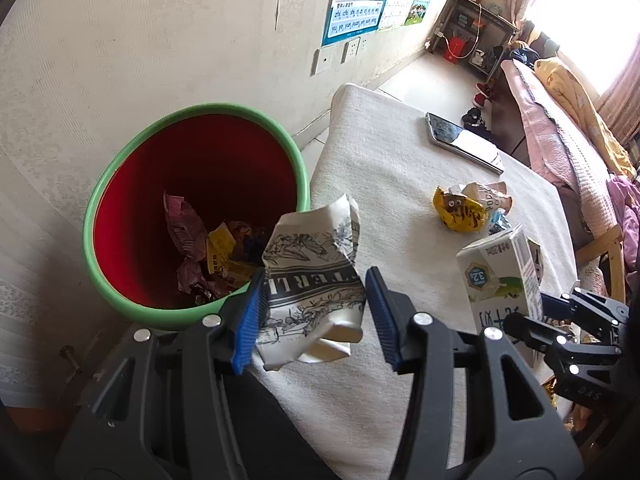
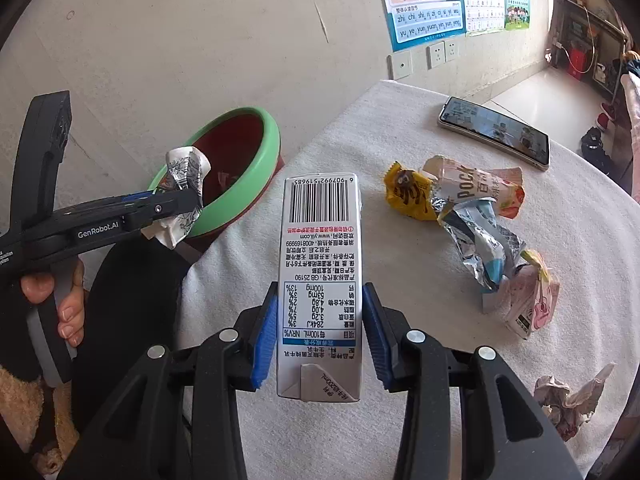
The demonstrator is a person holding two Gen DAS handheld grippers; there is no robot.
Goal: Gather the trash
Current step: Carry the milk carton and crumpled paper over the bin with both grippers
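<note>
"GenRobot.AI" on left claw, "POCK" on wrapper

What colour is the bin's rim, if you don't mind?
Green rim, red inside; clearest in the left wrist view.

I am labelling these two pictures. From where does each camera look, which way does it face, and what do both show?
Left wrist: sits on the left gripper, facing down at the bin and table edge; its own fingers pinch a crumpled carton.
Right wrist: sits on the right gripper, facing down across the table; its fingers clamp a milk carton; a hand shows at left.
Shared: bin, both cartons, phone, wrappers, each other's gripper.
</note>
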